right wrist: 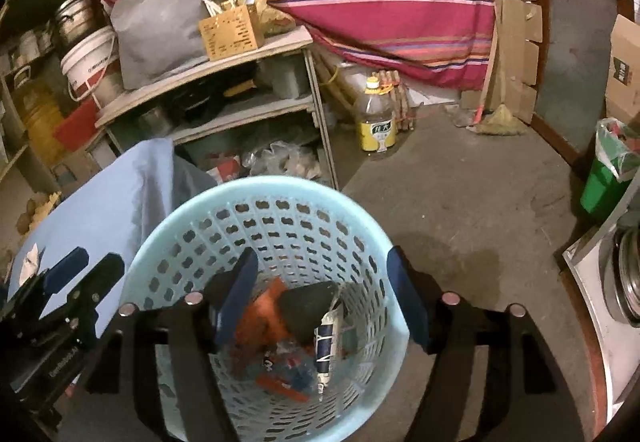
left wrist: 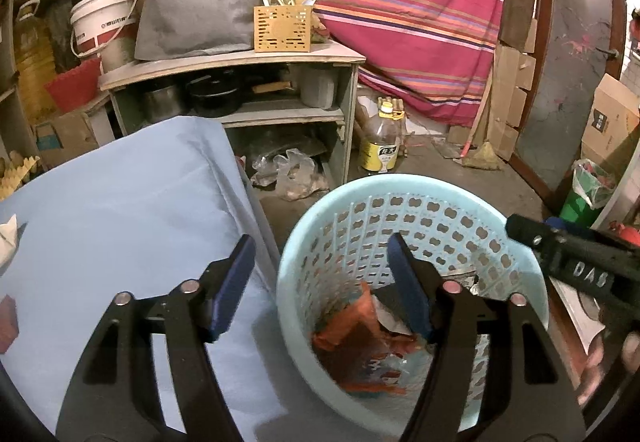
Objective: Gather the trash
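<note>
Both your grippers gape wide w/ nothing held: right gripper (right wrist: pixel 324 290) over the basket (right wrist: pixel 224 202), left gripper (left wrist: pixel 320 278) astride its rim. Wrappers (right wrist: pixel 280 346) already lie inside. White scrap (left wrist: pixel 9 238) on the blue tabletop (left wrist: pixel 132 202) looks left to collect.

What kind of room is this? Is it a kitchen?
Probably a cluttered storage corner of a home kitchen: a shelf holds pots and a chopstick holder, and a cooking oil bottle stands on the bare floor.
</note>
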A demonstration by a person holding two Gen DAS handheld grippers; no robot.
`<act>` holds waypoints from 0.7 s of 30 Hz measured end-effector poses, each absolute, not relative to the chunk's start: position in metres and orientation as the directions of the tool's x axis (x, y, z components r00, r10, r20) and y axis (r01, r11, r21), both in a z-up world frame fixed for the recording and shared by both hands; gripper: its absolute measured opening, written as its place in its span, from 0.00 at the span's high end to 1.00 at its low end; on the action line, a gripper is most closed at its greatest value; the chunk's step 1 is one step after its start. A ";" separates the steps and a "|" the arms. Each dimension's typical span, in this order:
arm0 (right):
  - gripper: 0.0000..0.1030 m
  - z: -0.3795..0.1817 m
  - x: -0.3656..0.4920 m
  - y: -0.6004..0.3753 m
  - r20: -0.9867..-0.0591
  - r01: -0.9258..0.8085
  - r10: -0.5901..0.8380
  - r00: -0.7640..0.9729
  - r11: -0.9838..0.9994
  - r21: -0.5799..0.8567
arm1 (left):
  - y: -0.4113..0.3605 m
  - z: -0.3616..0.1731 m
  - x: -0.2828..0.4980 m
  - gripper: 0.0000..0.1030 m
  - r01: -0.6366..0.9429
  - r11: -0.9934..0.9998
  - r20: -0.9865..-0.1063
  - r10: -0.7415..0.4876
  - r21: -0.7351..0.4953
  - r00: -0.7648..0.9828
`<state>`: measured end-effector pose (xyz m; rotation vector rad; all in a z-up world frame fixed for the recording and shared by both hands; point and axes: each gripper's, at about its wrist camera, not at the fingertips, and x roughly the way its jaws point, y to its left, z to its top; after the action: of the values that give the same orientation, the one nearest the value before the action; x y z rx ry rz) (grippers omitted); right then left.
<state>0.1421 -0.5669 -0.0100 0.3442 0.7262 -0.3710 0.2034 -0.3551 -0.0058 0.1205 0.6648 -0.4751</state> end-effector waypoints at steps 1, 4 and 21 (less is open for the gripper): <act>0.34 -0.010 0.141 -0.567 -0.695 0.447 -0.209 0.688 0.877 0.179 | -0.349 -0.004 0.203 0.21 0.453 0.890 -0.614 -0.379 -0.038 0.693; 0.31 -0.010 0.143 -0.565 -0.695 0.448 -0.210 0.687 0.876 0.179 | -0.330 0.002 0.203 0.15 0.431 0.902 -0.601 -0.365 -0.038 0.711; 0.11 0.000 0.174 -0.484 -0.670 0.394 -0.188 0.719 0.904 0.169 | -0.094 -0.015 0.227 0.05 0.089 0.992 -0.671 -0.007 0.088 0.741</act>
<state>0.1745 -0.4836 0.0003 0.3116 0.6995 -0.3273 0.2268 -0.0940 -0.0153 0.1169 0.7343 -0.0531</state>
